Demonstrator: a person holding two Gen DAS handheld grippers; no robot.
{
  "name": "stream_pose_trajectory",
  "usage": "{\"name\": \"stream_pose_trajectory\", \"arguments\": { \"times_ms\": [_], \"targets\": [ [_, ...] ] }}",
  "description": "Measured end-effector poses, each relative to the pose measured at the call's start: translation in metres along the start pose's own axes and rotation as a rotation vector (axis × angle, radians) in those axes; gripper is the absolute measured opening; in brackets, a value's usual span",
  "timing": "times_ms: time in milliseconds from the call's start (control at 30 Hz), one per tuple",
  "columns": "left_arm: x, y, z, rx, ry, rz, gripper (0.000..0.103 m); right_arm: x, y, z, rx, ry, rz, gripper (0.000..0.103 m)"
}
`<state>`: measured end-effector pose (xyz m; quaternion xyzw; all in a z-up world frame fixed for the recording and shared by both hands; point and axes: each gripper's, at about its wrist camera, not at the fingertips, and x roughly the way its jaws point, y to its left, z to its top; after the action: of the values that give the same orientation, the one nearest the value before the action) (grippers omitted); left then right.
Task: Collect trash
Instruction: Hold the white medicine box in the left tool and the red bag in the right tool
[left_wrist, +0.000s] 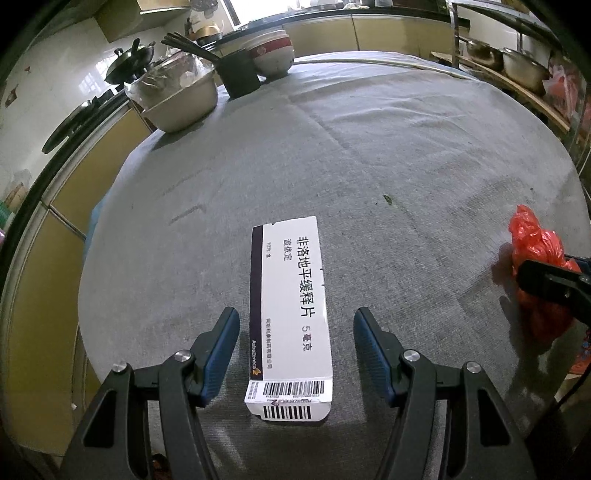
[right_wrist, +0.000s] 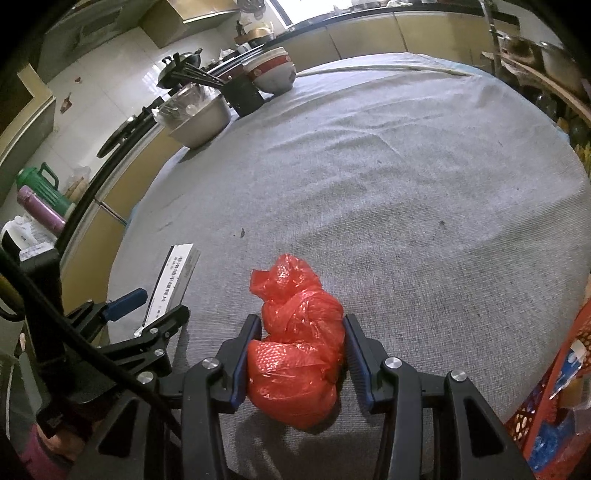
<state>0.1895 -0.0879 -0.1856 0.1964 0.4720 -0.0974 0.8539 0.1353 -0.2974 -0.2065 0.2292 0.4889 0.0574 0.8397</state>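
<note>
A white medicine box (left_wrist: 290, 314) with black Chinese print lies flat on the grey tablecloth (left_wrist: 369, 166). My left gripper (left_wrist: 295, 325) is open, its blue pads on either side of the box with gaps on both sides. A knotted red plastic bag (right_wrist: 295, 350) lies on the cloth between the pads of my right gripper (right_wrist: 301, 334), which press its sides. The bag also shows at the right edge of the left wrist view (left_wrist: 535, 266). The box shows in the right wrist view (right_wrist: 173, 284) beside the left gripper.
At the table's far left stand a steel basin (left_wrist: 177, 96) covered with film, a black chopstick holder (left_wrist: 238, 75) and stacked bowls (left_wrist: 271, 51). Yellow kitchen cabinets (left_wrist: 55, 229) run along the left. A red basket (right_wrist: 554, 398) sits at the right. A shelf with pots (left_wrist: 517, 62) is far right.
</note>
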Motion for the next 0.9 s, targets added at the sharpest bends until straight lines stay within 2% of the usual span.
{"name": "stream_pose_trajectory", "arguments": {
  "times_ms": [500, 900],
  "targets": [
    [0.0007, 0.0021, -0.0015, -0.019, 0.006, -0.016, 0.065, -0.0005, -0.0077, 0.0005, 0.067, 0.001, 0.046, 0.048],
    [-0.0013, 0.0002, -0.0036, -0.016, 0.002, -0.008, 0.065, -0.0005, -0.0080, 0.0002, 0.054, 0.000, 0.044, 0.048]
  ]
}}
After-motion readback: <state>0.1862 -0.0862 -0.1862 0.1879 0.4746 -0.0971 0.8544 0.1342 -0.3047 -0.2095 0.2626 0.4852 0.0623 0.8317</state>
